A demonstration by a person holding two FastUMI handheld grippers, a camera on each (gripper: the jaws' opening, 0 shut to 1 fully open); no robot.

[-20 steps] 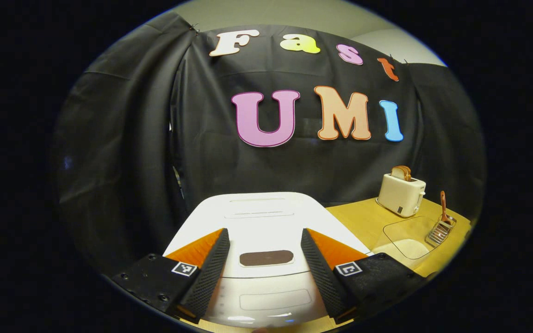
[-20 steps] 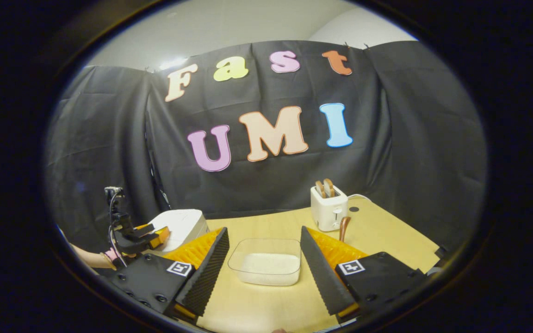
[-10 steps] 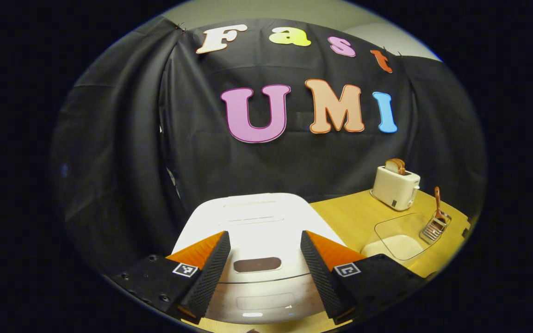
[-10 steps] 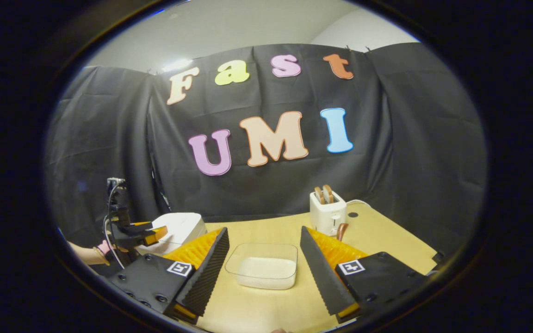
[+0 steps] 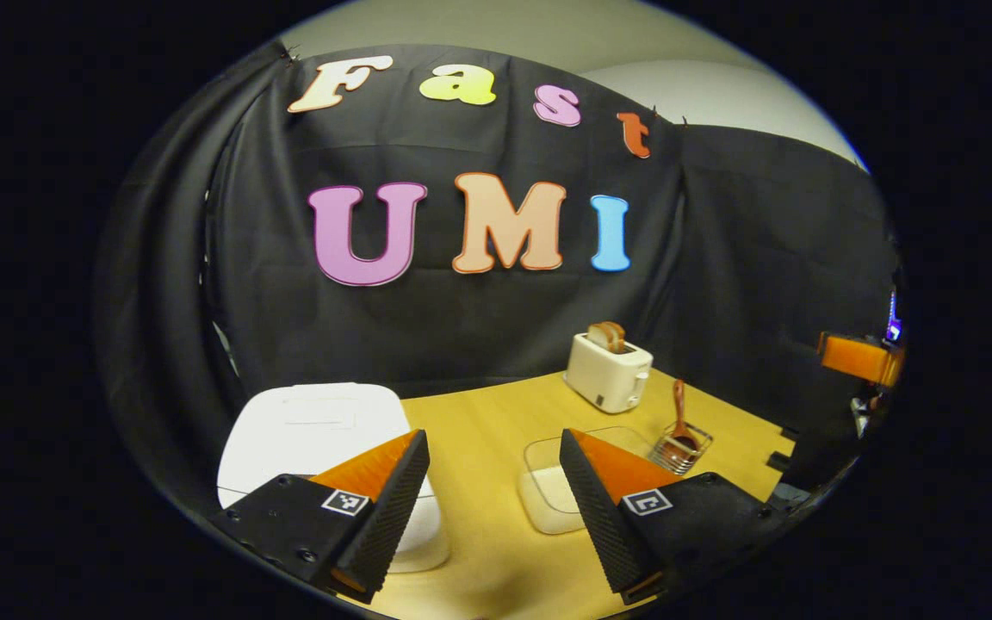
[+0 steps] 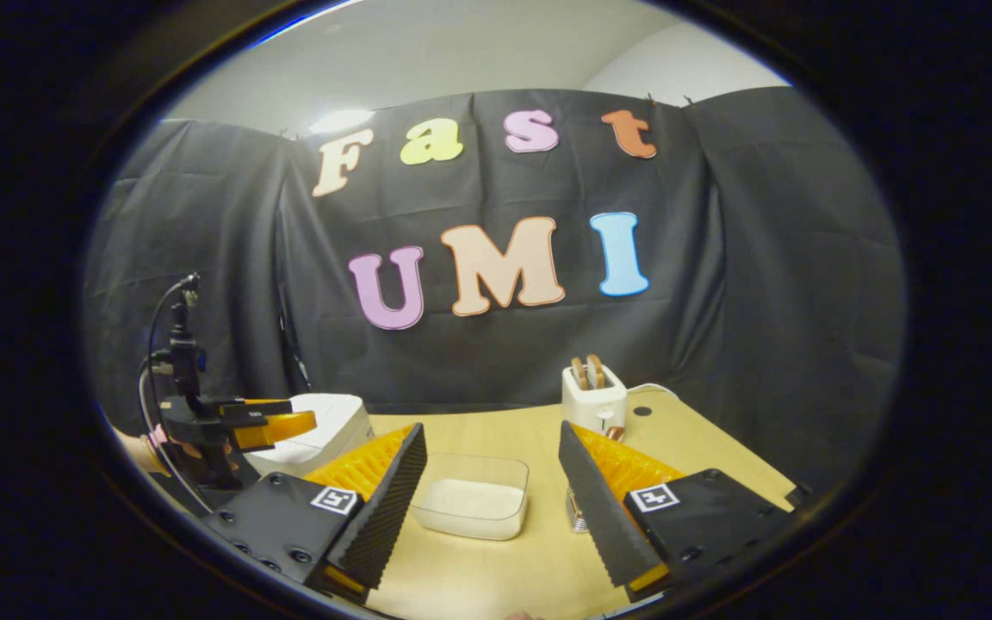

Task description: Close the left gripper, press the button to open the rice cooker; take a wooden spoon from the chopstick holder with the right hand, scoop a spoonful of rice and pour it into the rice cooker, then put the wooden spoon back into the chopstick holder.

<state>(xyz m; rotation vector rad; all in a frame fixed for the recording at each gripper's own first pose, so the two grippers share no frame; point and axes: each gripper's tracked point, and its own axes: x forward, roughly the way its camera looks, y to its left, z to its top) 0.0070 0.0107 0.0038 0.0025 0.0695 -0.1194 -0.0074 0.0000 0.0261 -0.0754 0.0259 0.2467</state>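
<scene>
White rice cooker [image 5: 311, 430], lid down

place: staged kitchen booth | cues: black cloth wall [image 6: 763, 284], wooden table [image 5: 479, 430], toaster [image 5: 608, 372]

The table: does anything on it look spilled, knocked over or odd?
Nothing stands out. The rice cooker sits shut, the rice stays inside its clear tub, the spoon stands in its wire holder, and the toaster is upright with bread in its slots.

Chopstick holder [image 6: 576, 510] mostly behind the right tool's finger.
</scene>
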